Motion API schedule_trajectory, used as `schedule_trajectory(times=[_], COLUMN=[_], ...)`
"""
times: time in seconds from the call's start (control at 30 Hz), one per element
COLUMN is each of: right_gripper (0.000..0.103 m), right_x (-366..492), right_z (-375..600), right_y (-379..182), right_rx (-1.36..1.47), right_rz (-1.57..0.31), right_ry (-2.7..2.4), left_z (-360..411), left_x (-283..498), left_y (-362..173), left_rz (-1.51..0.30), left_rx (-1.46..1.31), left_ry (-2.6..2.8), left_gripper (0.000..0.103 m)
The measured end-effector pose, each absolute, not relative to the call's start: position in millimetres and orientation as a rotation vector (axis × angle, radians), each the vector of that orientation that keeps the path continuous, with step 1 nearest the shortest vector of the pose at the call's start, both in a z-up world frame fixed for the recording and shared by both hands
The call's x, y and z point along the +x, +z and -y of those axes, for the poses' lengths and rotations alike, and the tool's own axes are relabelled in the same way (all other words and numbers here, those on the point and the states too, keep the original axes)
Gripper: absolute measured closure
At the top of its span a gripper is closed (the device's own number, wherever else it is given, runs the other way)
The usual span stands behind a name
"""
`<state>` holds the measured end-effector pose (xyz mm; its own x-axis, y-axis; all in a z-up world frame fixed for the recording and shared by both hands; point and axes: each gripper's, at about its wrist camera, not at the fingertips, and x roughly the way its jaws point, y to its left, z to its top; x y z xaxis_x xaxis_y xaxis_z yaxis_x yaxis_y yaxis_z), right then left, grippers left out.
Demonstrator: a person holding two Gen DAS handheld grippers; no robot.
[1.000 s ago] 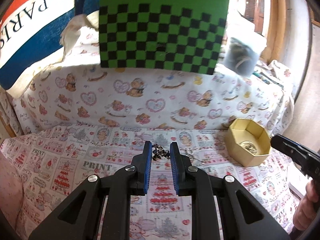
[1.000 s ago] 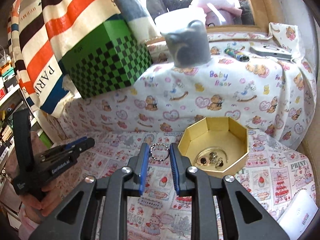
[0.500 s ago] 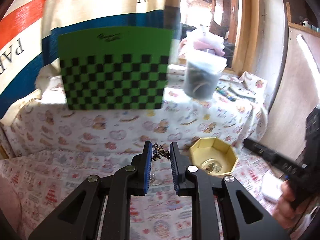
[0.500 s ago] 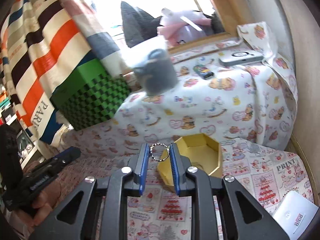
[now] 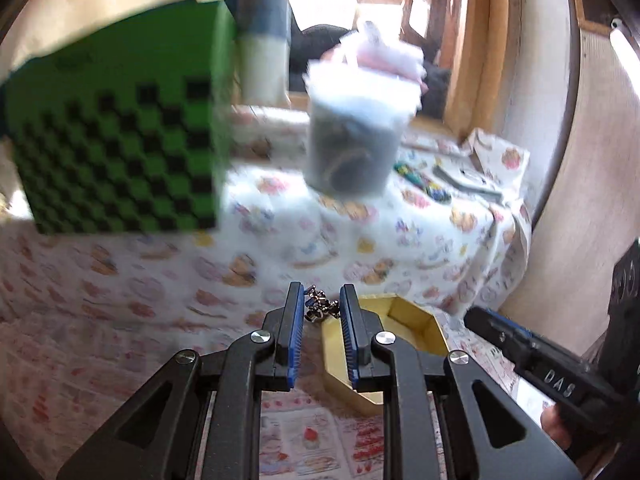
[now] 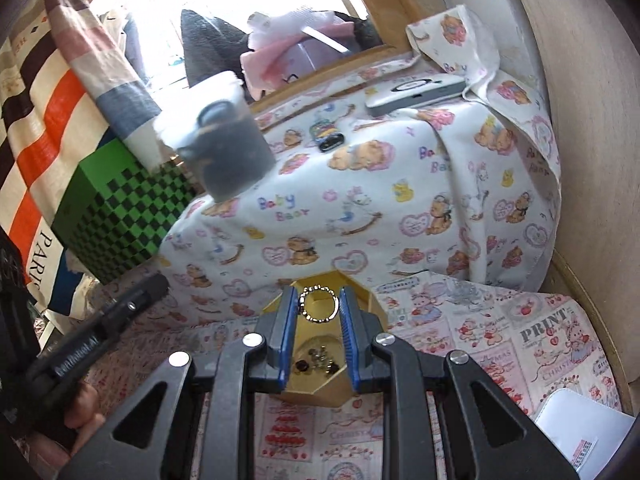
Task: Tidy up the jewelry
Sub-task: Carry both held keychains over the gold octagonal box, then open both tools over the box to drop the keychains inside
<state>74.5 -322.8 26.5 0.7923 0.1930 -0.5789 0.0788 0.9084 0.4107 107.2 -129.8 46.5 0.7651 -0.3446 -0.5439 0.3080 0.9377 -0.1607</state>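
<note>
Two hand-held grippers, each carrying a piece of jewelry, hang over a yellow-gold octagonal cardboard box [image 6: 316, 372] that sits open on a surface covered in pink cartoon-print cloth [image 6: 500, 332].

The right hand-held gripper [image 6: 319, 309] is narrowed onto a small beaded silver ring [image 6: 319, 309], which stands upright between its blue pads [image 6: 289, 320] at the very tips. From the right wrist view, this gripper sits directly above the box's open mouth. Several small dark and metallic pieces [image 6: 318, 360] already lie on the box floor.

The left hand-held gripper [image 5: 321, 307] is narrowed onto a small tangled clump of dark metal chain [image 5: 320, 307], also held at the tips. In the left wrist view it hovers above the near left rim of the same box [image 5: 416, 332], not yet over the middle.

Behind, on a raised ledge draped in a white teddy-bear cloth [image 6: 380, 208], stand a green and black checkered box [image 5: 120, 152] and a blurred grey plastic tub [image 5: 352, 148].

The step in hand appears to be dropping both pieces into the box. To do it well, the right gripper should probably go a little lower before opening, so the ring falls flat and does not bounce or roll out. The left gripper likely needs to shift rightward until the chain is clearly inside the rim. With the two grippers so near each other, releasing one at a time would lower the chance of a collision.
</note>
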Motion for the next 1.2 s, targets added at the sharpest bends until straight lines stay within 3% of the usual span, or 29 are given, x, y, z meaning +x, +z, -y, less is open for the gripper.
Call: schedule_trajectory(times=[0.3, 1.07, 1.2], right_gripper=[0.083, 0.083, 0.075], right_x=[85.1, 99.2, 100.7], right_z=[335.9, 327.3, 328.0], right_y=[10.7, -9.0, -10.1], right_rx=[0.490, 0.442, 0.449], right_rz=[-0.714, -0.825, -0.831], right_ry=[0.107, 0.078, 0.089], left_z=[146.9, 155.6, 147.2], left_x=[117.8, 120.6, 117.0], left_y=[-0.5, -15.0, -8.0], left_rz=[-0.691, -0.742, -0.721], left_rx=[-0.071, -0.046, -0.062], left_ry=[-0.449, -0.463, -0.432], left_gripper=[0.086, 0.086, 0.084])
